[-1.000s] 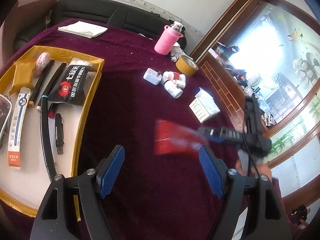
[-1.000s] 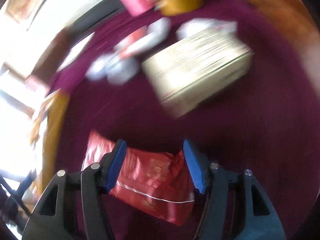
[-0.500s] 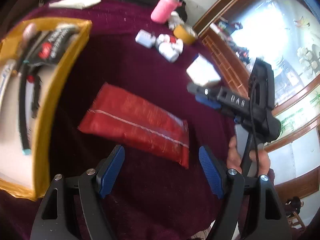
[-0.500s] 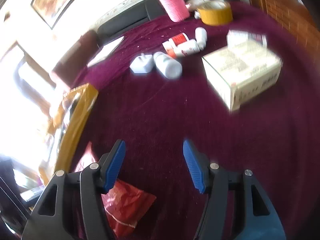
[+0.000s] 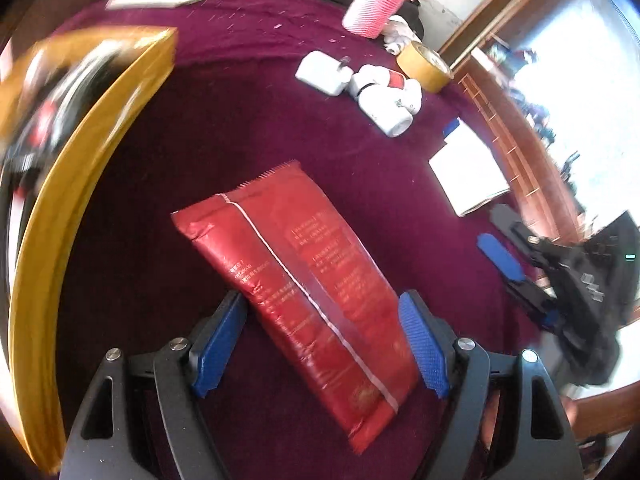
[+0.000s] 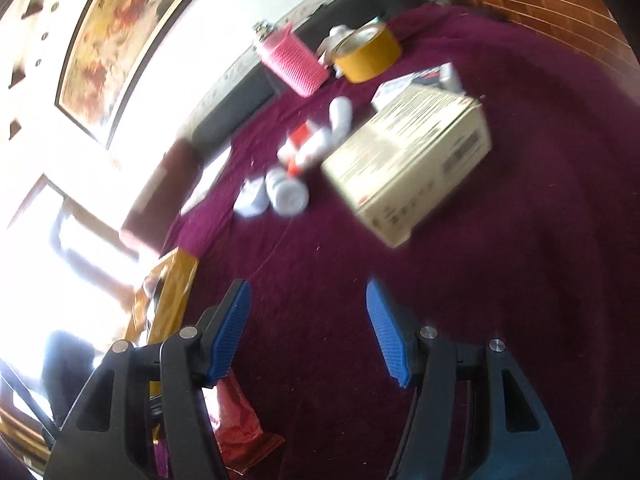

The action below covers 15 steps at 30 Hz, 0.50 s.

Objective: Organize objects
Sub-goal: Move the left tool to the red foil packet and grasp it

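Only the left wrist view shows the whole red pouch (image 5: 304, 280), flat on the maroon desk (image 5: 240, 120) between the wide-open, empty fingers of the left gripper (image 5: 320, 344), with the yellow tray (image 5: 80, 184) to its left. The right wrist view shows just a pouch corner (image 6: 240, 432) behind the left finger of the right gripper (image 6: 308, 328), which is also wide open and empty, over bare cloth short of the box (image 6: 412, 168). The tray's contents are blurred, and the bottles (image 6: 292, 188) are hard to make out.
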Each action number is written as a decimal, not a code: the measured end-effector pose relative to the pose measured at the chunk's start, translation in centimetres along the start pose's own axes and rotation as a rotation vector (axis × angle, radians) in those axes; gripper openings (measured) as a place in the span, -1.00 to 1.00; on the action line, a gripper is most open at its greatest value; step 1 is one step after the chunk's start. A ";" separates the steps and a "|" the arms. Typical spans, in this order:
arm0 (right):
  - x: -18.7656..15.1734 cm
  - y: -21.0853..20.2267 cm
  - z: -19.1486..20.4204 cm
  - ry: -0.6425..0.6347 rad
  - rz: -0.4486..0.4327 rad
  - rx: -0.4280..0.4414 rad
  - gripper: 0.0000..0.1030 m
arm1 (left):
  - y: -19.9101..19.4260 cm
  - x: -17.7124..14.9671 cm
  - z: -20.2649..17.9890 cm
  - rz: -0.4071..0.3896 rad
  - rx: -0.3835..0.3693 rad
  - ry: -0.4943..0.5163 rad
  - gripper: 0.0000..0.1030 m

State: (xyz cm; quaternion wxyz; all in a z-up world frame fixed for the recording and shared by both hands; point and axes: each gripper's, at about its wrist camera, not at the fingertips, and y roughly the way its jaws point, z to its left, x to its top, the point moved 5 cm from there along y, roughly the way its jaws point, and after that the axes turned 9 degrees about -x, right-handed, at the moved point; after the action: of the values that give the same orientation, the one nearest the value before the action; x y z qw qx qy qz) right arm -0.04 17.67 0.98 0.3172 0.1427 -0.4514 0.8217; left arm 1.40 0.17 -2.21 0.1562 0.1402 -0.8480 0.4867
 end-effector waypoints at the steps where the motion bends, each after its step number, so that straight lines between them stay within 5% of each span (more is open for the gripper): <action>1: 0.1 -0.2 -0.1 0.007 -0.011 -0.003 0.14 | 0.4 0.2 -0.4 0.002 0.017 0.020 0.40; 11: 1.2 -1.4 -2.7 0.117 -0.060 -0.020 0.14 | 4.3 0.3 -4.6 -0.069 0.245 0.347 0.40; 15: 0.9 -1.3 -2.7 0.112 -0.044 -0.039 0.14 | 3.3 0.3 -4.0 -0.077 0.185 0.356 -0.06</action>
State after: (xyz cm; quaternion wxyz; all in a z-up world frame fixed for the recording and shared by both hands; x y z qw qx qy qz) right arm 0.20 20.80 0.78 0.3629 0.1003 -0.4455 0.8123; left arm 0.38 5.26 -2.71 0.3086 0.0984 -0.7526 0.5733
